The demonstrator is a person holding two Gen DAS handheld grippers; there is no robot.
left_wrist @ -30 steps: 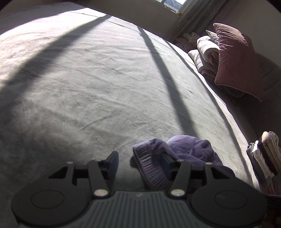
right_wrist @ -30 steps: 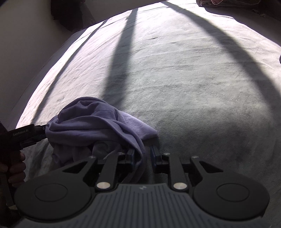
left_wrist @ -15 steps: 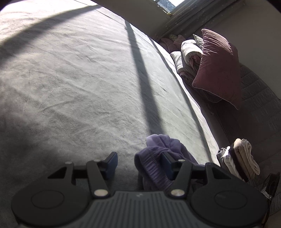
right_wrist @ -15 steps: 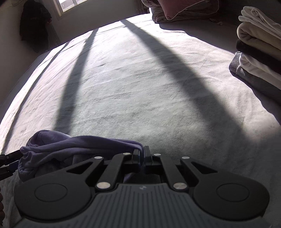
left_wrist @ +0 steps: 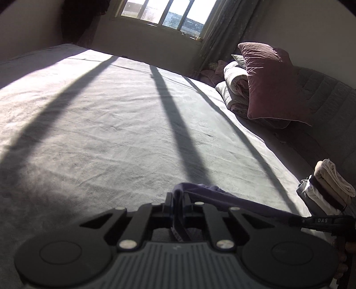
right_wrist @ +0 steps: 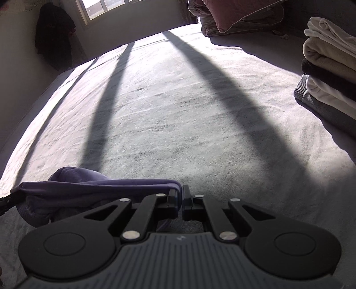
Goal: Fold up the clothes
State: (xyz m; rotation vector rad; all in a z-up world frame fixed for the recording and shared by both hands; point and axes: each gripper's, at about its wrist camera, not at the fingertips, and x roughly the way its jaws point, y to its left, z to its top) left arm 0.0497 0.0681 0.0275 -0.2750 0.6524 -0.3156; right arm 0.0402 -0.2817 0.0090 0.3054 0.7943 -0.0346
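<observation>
1. Purple garment (right_wrist: 93,186) hangs stretched in a taut band just above the bed (right_wrist: 178,115).
2. Left gripper (left_wrist: 178,200) and right gripper (right_wrist: 180,195): jaws clamped tight on opposite ends.
3. Sunlit grey sheet, folded clothes stack (right_wrist: 329,73), pillows (left_wrist: 269,82), window (left_wrist: 164,13).

— What carries it all?
— A wide bed (right_wrist: 178,106) under a grey cover, sunlit and crossed by long dark shadow bands.
— And on it?
— A stack of folded clothes (right_wrist: 329,66) at the right edge, a maroon pillow (left_wrist: 273,82) against rolled bedding (left_wrist: 233,89) at the head.
</observation>
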